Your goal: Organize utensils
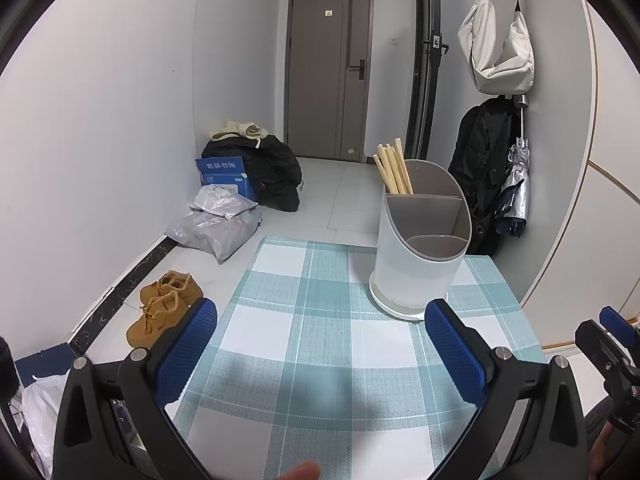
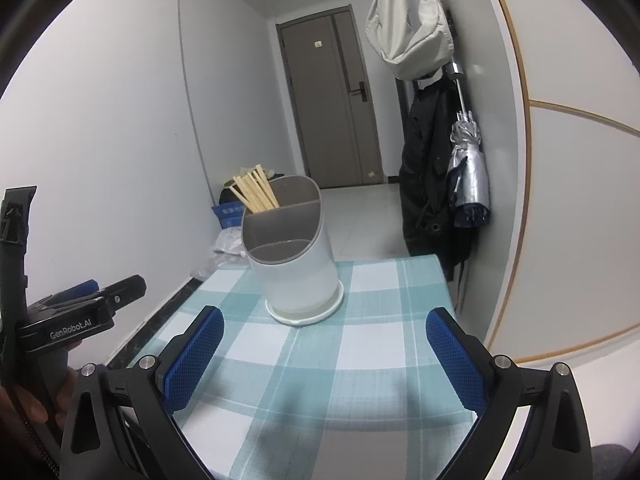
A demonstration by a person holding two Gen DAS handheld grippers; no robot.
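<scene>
A white utensil holder with grey inner compartments stands on the checked tablecloth, toward its far right. Several wooden chopsticks stand in its rear compartment; the two front compartments look empty. In the right wrist view the holder stands ahead with the chopsticks at its back left. My left gripper is open and empty above the cloth, short of the holder. My right gripper is open and empty, also short of the holder. No loose utensils show on the table.
The table's far edge drops to a tiled floor with tan shoes, grey parcels and a blue box. A coat, an umbrella and a pale bag hang on the right wall. The left gripper's body shows at left.
</scene>
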